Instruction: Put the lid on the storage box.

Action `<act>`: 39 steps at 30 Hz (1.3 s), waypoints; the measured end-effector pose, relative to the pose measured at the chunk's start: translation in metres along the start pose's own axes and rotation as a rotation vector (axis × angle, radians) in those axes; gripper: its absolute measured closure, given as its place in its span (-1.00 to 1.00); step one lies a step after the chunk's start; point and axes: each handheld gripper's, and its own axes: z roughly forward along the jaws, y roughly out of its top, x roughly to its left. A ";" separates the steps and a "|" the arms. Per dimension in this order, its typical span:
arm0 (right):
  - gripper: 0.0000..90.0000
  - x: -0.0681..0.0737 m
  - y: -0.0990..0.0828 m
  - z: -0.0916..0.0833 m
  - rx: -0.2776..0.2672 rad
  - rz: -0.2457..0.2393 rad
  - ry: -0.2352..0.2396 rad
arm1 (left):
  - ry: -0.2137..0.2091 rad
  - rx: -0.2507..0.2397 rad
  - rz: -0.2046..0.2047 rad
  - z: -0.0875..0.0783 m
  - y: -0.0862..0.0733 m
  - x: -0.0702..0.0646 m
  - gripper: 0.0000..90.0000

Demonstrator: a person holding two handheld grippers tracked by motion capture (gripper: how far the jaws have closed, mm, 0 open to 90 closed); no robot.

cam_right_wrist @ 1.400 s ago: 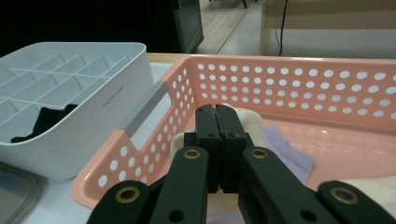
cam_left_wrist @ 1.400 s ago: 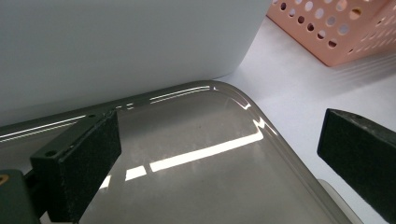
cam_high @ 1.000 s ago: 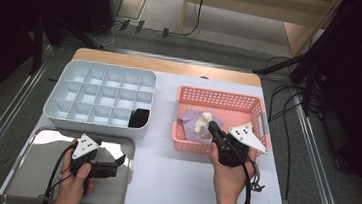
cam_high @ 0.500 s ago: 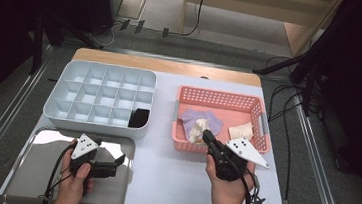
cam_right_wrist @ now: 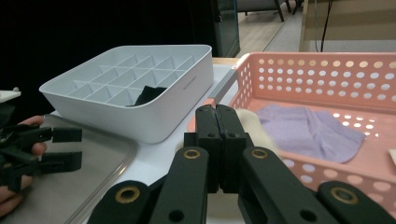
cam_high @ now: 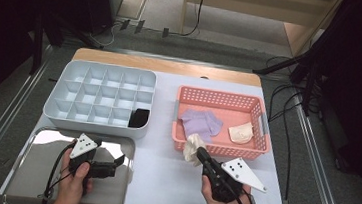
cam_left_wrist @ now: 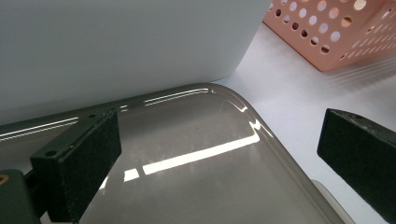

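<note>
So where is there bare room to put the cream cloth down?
Free: the white strip of table between the steel tray and the pink basket, and most cells of the grey organizer. Crowded: the basket floor, with a lilac cloth and a beige one.

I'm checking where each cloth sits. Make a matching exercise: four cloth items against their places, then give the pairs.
1. cream cloth bundle
2. lilac folded cloth
3. black cloth piece
4. beige cloth pad

A. divided grey tray, near-right compartment
B. clamped in the right gripper
C. pink perforated basket, right part
D. pink basket, left part

1-B, 2-D, 3-A, 4-C
</note>
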 end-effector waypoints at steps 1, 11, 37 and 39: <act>1.00 0.001 -0.002 -0.001 0.000 -0.003 0.004 | 0.000 0.000 0.000 0.000 0.000 0.000 -1.00; 1.00 0.008 -0.037 0.002 0.087 -0.009 0.056 | 0.003 -0.002 0.003 0.000 0.000 0.000 -1.00; 0.40 -0.065 -0.077 -0.030 0.133 0.090 -0.026 | -0.006 0.000 0.005 0.000 0.000 0.000 -1.00; 0.21 -0.052 -0.080 -0.021 0.172 0.050 -0.004 | -0.005 -0.004 0.002 0.000 0.000 0.000 -1.00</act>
